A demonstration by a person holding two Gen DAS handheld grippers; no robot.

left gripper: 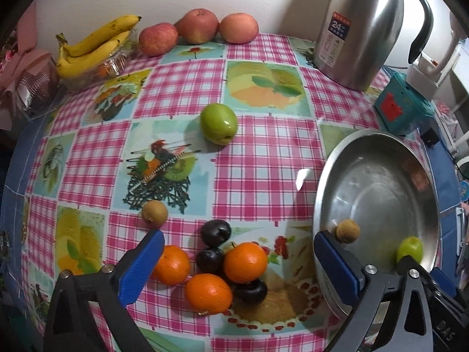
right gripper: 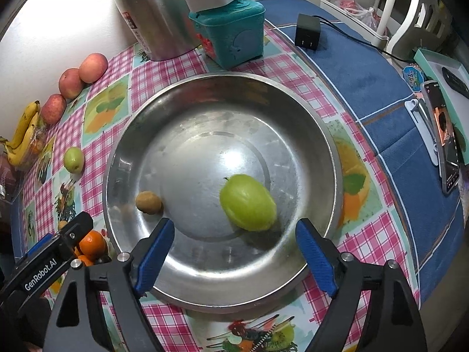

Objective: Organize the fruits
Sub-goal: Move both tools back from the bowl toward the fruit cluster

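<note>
My left gripper [left gripper: 241, 262] stands open above a cluster of three oranges [left gripper: 245, 262] and three dark plums [left gripper: 216, 232] on the checked tablecloth; its pads touch nothing. A small brown fruit [left gripper: 154, 211] lies just beyond its left finger, and a green fruit [left gripper: 218, 123] sits mid-table. The steel bowl [left gripper: 381, 182] at the right holds a small brown fruit [left gripper: 348, 231] and a green fruit [left gripper: 409, 249]. My right gripper [right gripper: 236, 255] hangs open over the near side of the bowl [right gripper: 205, 135]. The green fruit [right gripper: 247, 202] lies just ahead of it, free of the fingers; the brown fruit [right gripper: 148, 202] lies to the left.
Three red apples [left gripper: 198, 25] and a bunch of bananas [left gripper: 93, 47] line the back wall. A steel thermos [left gripper: 360, 29] and a teal box [left gripper: 401, 108] stand behind the bowl. A phone [right gripper: 445, 140] and a black adapter [right gripper: 307, 35] lie on the blue cloth at the right.
</note>
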